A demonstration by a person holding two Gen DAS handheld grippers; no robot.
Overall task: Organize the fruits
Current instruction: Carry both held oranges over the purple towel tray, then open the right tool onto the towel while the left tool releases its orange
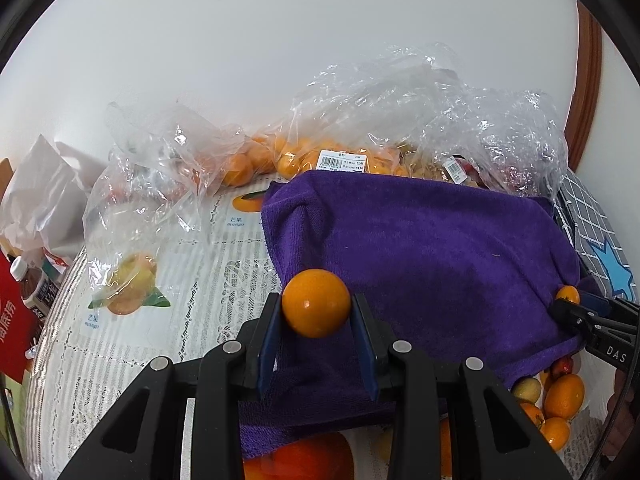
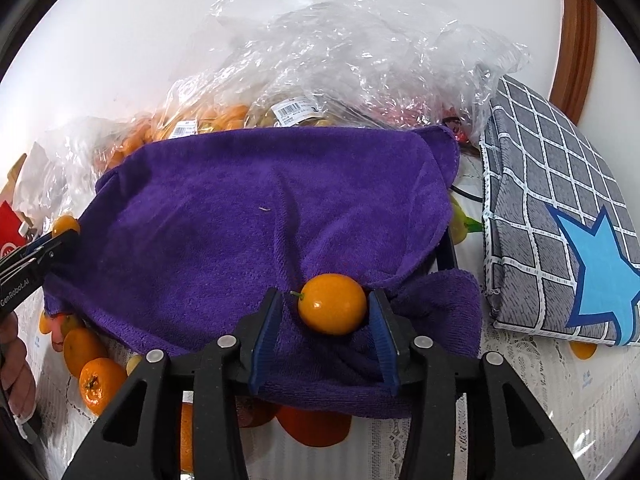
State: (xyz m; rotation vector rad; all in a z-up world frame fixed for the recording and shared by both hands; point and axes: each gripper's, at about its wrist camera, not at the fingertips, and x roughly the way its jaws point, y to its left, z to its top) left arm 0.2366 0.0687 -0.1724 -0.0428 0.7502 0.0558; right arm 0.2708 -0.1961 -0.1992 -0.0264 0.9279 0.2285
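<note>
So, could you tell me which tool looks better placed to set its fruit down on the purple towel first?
Probably the right tool: its kumquat already sits over the purple towel. The left tool holds its kumquat at the towel's edge.

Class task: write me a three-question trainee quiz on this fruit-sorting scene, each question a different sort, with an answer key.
1. True or false: the left gripper holds a small round orange fruit.
2. The right gripper's own small orange fruit hangs over which item? A) grey checked cushion B) purple terry towel C) red carton
3. Fill in: the clear plastic bags of fruit lie ____ the towel.

Key: 1 true; 2 B; 3 behind.
</note>
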